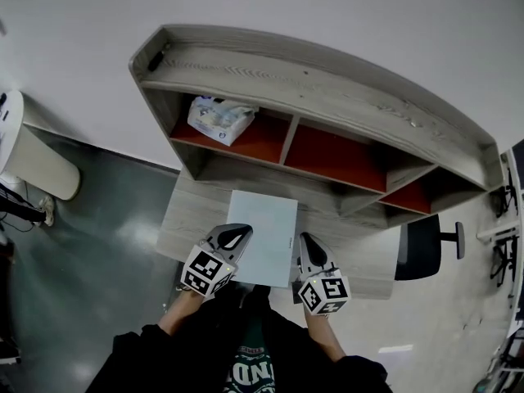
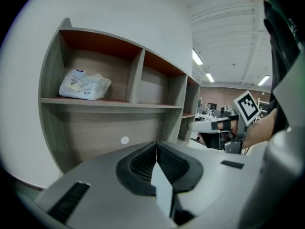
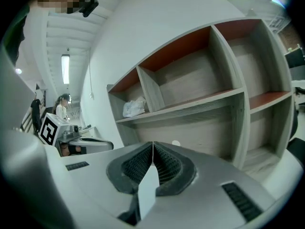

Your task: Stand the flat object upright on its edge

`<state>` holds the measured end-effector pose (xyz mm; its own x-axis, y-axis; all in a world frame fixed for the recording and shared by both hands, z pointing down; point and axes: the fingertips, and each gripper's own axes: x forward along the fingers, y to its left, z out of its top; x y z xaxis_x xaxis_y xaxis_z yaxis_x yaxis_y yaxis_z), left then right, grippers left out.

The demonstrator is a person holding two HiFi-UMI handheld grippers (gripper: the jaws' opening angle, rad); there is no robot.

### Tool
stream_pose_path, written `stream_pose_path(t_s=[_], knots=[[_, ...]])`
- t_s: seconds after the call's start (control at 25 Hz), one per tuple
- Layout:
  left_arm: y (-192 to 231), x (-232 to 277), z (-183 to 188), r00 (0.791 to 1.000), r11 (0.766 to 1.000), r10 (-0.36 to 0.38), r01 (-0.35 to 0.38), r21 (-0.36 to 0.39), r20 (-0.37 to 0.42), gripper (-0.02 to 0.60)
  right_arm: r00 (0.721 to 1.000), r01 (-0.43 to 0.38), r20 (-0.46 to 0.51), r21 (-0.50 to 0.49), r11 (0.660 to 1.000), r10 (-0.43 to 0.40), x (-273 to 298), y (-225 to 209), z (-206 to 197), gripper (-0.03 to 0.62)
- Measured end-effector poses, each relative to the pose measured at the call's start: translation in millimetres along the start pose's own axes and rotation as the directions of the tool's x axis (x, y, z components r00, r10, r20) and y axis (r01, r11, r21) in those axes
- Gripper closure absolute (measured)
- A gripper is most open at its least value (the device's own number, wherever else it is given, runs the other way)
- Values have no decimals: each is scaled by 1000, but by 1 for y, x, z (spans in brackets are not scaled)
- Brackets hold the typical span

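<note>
The flat object [image 1: 264, 234] is a pale blue-white rectangular board lying flat on the wooden desk [image 1: 185, 218], in front of the shelf unit. My left gripper [image 1: 239, 234] hovers over the board's left edge with its jaws shut and nothing seen between them. Just off the board's right edge is my right gripper [image 1: 310, 246], also shut and empty. The left gripper view looks past shut jaws [image 2: 156, 144] at the shelves, with the right gripper [image 2: 196, 126] to one side. In the right gripper view the jaws [image 3: 153, 143] meet too, and the left gripper [image 3: 108, 146] shows at left. Neither gripper view shows the board.
A grey wooden shelf unit [image 1: 327, 84] with red-backed compartments stands at the desk's far side. A white plastic packet [image 1: 219, 119] lies in its upper left compartment. A black office chair [image 1: 426, 248] is at the right and a white bin [image 1: 37, 162] at the left.
</note>
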<state>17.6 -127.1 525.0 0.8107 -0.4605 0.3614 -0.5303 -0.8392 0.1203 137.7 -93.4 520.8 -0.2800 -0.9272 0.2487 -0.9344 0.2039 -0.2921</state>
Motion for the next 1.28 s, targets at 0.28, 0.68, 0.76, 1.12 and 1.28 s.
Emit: stream_pose_path(t_s=[0.28, 0.68, 0.76, 1.12, 1.28], knots=[[20, 10, 7, 999, 999, -35, 35, 1, 9, 568, 999, 44, 8, -9, 999, -44, 12, 5, 4, 559], [30, 17, -3, 999, 999, -51, 51, -14, -19, 568, 999, 38, -7, -11, 999, -38, 22, 6, 0, 559], [30, 18, -7, 997, 998, -65, 64, -20, -29, 567, 999, 35, -16, -10, 999, -35, 23, 5, -3, 559], [37, 21, -16, 996, 997, -67, 64, -53, -53, 495, 998, 16, -53, 7, 1000, -16, 28, -1, -15, 557], [40, 21, -21, 996, 996, -66, 62, -68, -61, 465, 996, -6, -89, 27, 1000, 9, 32, -3, -25, 556]])
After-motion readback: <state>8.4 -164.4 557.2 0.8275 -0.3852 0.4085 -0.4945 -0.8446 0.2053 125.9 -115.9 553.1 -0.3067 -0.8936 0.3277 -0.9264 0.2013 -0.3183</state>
